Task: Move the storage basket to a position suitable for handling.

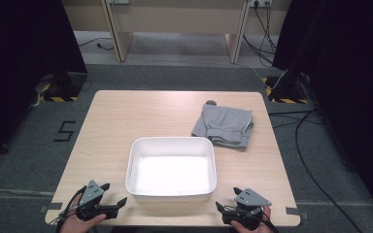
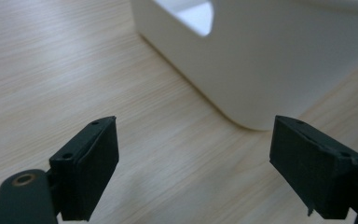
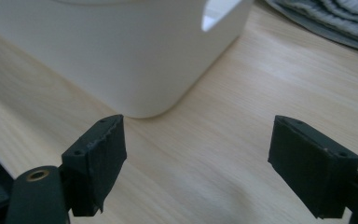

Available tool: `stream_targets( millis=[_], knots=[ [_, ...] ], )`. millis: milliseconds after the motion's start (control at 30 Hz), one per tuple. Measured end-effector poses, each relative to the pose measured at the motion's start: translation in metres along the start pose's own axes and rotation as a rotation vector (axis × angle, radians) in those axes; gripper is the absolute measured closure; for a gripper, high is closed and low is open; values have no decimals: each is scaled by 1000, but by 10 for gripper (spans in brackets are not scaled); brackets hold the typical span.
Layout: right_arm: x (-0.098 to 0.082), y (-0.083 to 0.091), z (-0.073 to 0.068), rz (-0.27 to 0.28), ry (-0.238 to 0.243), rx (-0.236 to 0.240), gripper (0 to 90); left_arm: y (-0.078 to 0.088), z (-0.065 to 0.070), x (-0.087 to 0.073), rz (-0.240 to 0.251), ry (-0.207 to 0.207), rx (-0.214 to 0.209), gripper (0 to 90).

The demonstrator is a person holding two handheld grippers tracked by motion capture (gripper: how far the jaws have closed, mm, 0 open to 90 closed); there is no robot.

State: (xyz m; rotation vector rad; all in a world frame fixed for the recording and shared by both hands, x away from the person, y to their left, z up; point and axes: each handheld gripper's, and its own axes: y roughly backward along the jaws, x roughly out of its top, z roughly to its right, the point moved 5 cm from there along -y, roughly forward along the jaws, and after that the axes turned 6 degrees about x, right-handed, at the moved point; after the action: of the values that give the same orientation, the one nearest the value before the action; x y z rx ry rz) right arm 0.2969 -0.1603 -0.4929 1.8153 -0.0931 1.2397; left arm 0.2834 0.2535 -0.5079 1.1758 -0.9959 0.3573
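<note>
left gripper (image 1: 109, 199): at the near left corner of the surface, held in the person's left hand (image 1: 80, 224), just left of the tub; jaws stand wide apart with nothing between them, only bare wood in the gap in the left gripper view (image 2: 196, 168).
right gripper (image 1: 229, 199): at the near right corner, held in the right hand (image 1: 245, 225), just right of the tub's near corner; jaws spread wide and empty, wood grain in the gap in the right gripper view (image 3: 198, 163).
surface (image 1: 111, 121): light wooden tabletop with rounded corners; both grippers sit low over its near edge.
tub (image 1: 171, 167): white plastic tub with rounded corners, upright, open side up, in the near middle of the surface between the two grippers; nothing inside it. its near left corner and a handle cut-out show in the left gripper view (image 2: 270, 60), its near right corner and another cut-out in the right gripper view (image 3: 121, 51).
shorts (image 1: 224, 125): grey folded garment, probably sweat shorts with a white-trimmed edge, lying flat on the far right part of the surface, just beyond the tub's far right corner and apart from it; a blurred edge shows in the right gripper view (image 3: 326, 18).
small dark thing (image 1: 210, 102): at the far edge of the garment, too small to tell what it is.
floor (image 1: 29, 155): grey carpet around the surface, a marking like a "5" (image 1: 64, 131) to the left, cables (image 1: 306, 160) trailing on the right.
</note>
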Motion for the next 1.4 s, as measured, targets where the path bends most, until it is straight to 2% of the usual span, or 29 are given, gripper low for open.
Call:
stream_targets(
  millis=[67,100,133,233,267,333,400,500,533,600,700,800,1000,1167,1400],
  knots=[
    [1,-1,-2,3,2,11,208,0,3,1,7,-6,-16,151],
    [2,-2,-4,7,8,26,224,-1,7,3,13,-17,-40,151],
    [6,-5,-9,15,9,64,246,-1,12,5,17,-29,-67,151],
    [9,-10,-11,32,1,91,256,-2,15,7,25,-30,-75,151],
    [14,-14,-14,42,13,108,275,-3,17,9,35,-39,-80,152],
    [15,-16,-15,46,13,114,285,-3,19,10,40,-46,-85,152],
    [22,-25,-17,54,38,130,322,-6,23,15,53,-53,-88,155],
    [25,-30,-18,48,53,138,283,-8,25,19,57,-58,-100,161],
    [27,-34,-18,38,53,133,275,-11,29,21,63,-67,-129,163],
    [30,-34,-18,31,59,133,301,-14,30,22,60,-75,-142,172],
    [34,-37,-17,31,65,141,317,-18,28,23,52,-89,-113,154],
    [39,-44,-17,32,72,141,317,-19,24,24,53,-81,-99,166],
    [53,-62,-13,30,70,161,317,-21,5,31,50,-54,-60,188],
    [60,-71,-14,29,72,174,319,-23,-5,32,48,-44,-49,182],
    [71,-84,-12,14,86,163,318,-31,-18,40,30,-45,-32,167]
  ],
)
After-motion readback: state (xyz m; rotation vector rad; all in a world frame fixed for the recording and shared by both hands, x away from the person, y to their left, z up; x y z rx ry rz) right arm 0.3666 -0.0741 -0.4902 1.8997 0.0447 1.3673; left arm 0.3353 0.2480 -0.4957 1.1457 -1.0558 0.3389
